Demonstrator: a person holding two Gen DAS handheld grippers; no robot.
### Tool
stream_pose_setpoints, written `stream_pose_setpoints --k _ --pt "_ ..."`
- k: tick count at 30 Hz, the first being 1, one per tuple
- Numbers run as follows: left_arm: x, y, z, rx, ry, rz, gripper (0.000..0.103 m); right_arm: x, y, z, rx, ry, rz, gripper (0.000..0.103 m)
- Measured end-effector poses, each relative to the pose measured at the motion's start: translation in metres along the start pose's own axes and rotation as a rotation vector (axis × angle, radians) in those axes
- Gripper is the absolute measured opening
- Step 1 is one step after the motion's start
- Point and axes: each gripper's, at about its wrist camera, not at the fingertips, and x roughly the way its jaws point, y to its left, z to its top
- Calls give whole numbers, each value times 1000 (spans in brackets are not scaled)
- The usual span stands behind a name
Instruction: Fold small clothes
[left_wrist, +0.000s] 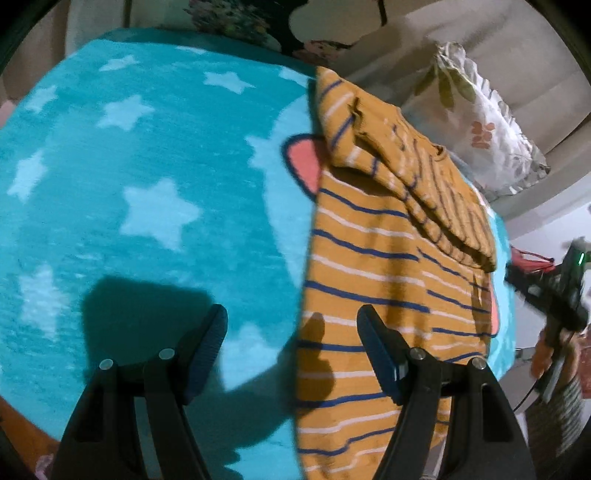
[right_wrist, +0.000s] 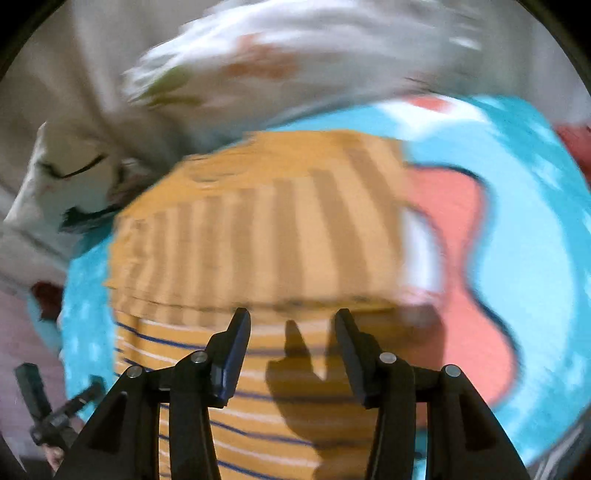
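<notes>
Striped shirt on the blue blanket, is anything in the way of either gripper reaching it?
Nothing visible. The striped shirt lies bare on the blanket, with the left gripper and right gripper open above it.

1. No words, labels, brands or numbers can be read in either view.
2. The star-patterned blanket (left_wrist: 147, 206) carries only pale star shapes and a cartoon figure, no lettering; the striped shirt (left_wrist: 369, 280) shows plain stripes (the right wrist view is too blurred for fine marks).
</notes>
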Motion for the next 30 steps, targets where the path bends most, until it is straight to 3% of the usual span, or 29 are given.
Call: stream_pose_setpoints --k 3,8,10,13,17,20,25,30 --pt "7 -8 -2 -17 6 -27 72 -8 -48 -22 87 16 -5 52" --pt "19 -12 -11 -60 18 -45 72 8 -91 -59 180 67 93 53" --pt "18 -16 -15 -62 7 -44 72 8 -92 -68 187 38 167 54" --pt "18 -18 -27 -114 -1 -117 71 14 -96 -78 226 61 324 54" --pt "16 -21 -47 -157 3 -168 70 26 -97 -97 257 128 527 54" --pt "15 -22 -66 -197 10 -209 62 34 -88 -119 262 202 648 53" --pt "9 -24 -95 -235 14 -218 40 31 -69 -150 178 303 755 53" --pt "7 -28 -109 -250 -7 -208 38 30 -55 -165 124 342 780 54"
